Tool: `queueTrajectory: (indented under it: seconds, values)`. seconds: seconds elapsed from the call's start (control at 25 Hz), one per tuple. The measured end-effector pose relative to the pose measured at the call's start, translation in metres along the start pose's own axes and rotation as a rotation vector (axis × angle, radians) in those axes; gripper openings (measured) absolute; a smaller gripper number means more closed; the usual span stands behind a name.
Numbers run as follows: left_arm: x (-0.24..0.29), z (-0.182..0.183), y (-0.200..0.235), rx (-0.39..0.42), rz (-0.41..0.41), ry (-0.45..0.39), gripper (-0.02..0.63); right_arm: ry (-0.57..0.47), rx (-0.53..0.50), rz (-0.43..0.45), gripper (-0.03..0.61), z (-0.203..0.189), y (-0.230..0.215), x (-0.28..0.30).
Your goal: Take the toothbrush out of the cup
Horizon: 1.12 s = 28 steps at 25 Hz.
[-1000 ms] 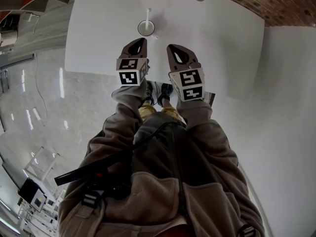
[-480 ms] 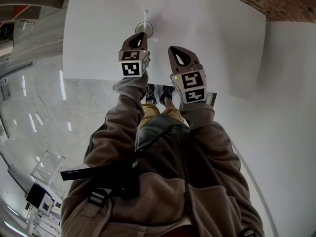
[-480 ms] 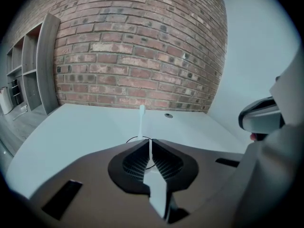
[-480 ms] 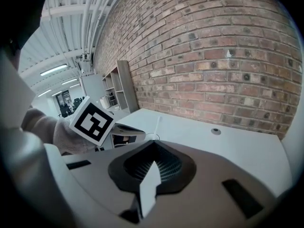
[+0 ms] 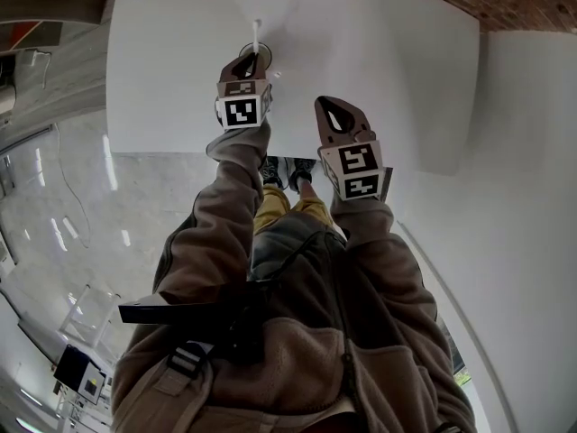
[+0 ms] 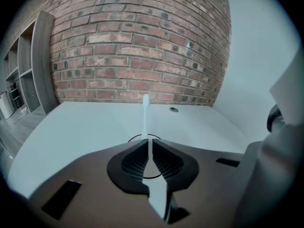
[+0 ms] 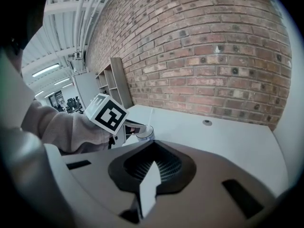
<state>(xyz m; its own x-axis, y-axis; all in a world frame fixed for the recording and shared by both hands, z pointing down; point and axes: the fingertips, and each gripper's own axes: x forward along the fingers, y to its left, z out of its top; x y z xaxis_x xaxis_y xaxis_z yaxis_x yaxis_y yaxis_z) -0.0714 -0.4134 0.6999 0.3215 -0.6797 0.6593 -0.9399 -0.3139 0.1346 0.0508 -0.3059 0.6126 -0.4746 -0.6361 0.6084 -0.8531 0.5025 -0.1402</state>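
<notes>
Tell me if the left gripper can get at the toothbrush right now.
Probably yes. The left gripper is right at the cup, the toothbrush stands upright just past its tips, and nothing lies between. Its jaws look shut, so they likely must open first.

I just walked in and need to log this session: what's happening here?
A person works at a white table with a gripper in each hand. The left gripper is right at the clear round cup, its jaws a narrow slit apart, in line with the white toothbrush standing in it; a grip can't be confirmed. The right gripper, shut and empty, hangs back.
</notes>
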Motion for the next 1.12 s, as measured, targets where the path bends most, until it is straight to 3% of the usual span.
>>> queueTrajectory:
  seconds: [0.12,0.48,0.96,1.12]
  values:
    - [0.002,-0.002,0.005,-0.005,0.022,0.009,0.049,-0.001,0.008,-0.007,0.002,-0.003,-0.001,-0.002]
    - [0.019,-0.004,0.008,0.003,0.036,0.044,0.048,0.021,0.032,-0.025,0.002,-0.014,-0.01,-0.007]
    - [0.022,-0.002,0.01,0.164,0.103,0.157,0.048,0.03,0.049,-0.049,0.002,-0.027,-0.016,-0.013]
    - [0.026,-0.001,0.008,0.172,0.095,0.188,0.048,0.036,0.057,-0.052,0.002,-0.032,-0.015,-0.017]
